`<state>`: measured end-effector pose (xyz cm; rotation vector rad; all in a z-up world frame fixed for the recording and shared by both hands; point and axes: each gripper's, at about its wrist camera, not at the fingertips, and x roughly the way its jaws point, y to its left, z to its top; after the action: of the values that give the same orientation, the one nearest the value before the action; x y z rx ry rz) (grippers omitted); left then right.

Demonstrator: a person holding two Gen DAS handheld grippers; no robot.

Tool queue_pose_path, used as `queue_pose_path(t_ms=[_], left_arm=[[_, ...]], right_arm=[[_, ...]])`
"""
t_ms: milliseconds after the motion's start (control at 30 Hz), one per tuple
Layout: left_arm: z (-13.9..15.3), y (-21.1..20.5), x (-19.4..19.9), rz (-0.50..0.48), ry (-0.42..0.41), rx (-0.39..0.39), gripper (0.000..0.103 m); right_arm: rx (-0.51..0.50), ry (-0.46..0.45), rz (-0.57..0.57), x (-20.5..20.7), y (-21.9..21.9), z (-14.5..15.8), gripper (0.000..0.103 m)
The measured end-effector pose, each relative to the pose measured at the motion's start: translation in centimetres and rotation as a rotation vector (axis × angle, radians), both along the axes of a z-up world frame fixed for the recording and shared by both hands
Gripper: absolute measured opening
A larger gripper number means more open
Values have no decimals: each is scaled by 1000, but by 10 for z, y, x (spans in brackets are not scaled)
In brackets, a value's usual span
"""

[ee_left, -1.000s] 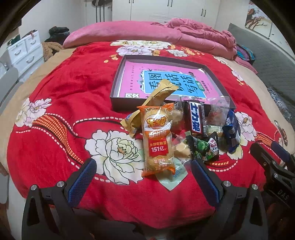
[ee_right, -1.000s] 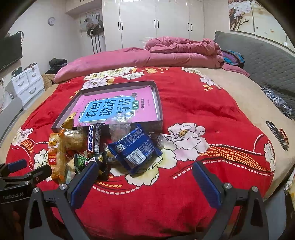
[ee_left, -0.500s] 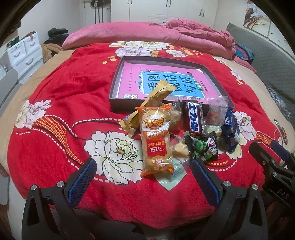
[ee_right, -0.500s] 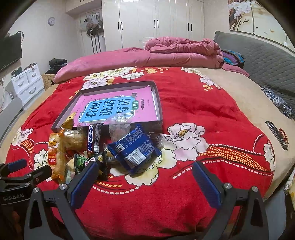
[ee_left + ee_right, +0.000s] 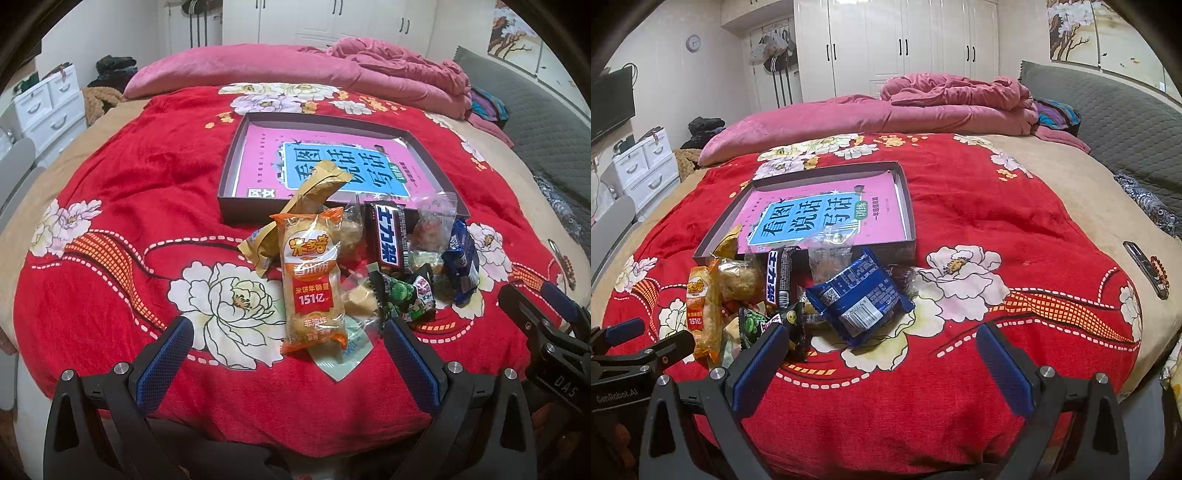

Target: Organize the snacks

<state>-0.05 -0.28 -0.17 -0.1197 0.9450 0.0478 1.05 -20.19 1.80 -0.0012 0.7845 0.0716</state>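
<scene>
Snack pile (image 5: 369,266) heaped against the near wall of the shallow tray (image 5: 229,173), mid-bed. Bare red blanket (image 5: 1015,221) right and left. Left gripper (image 5: 284,354) and right gripper (image 5: 882,354) both spread wide, empty, near edge.

Snack pile on the red bedspread (image 5: 129,206)

Left tongs (image 5: 288,354) gape wide, empty, around the orange rice-cracker pack (image 5: 312,284); the dark tray (image 5: 236,162) lies just beyond the snacks.
</scene>
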Motion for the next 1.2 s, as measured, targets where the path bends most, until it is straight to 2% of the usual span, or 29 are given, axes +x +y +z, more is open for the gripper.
queue_pose_path(t_ms=[200,433,667,967,1200], left_arm=[[-2,6,2,14,6,-21,102],[-9,18,14,40,34,-97,102],[-13,14,25,31,32,-101,102],[-19,17,35,27,50,-154,102],[-21,16,39,23,50,-165,102]], right_arm=[[10,11,0,2,-1,-2,103],[49,27,-20,10,-7,-6,103],[82,55,-29,23,-13,-12,103],[64,137,25,53,-5,-31,103],[-19,142,64,71,4,-38,103]])
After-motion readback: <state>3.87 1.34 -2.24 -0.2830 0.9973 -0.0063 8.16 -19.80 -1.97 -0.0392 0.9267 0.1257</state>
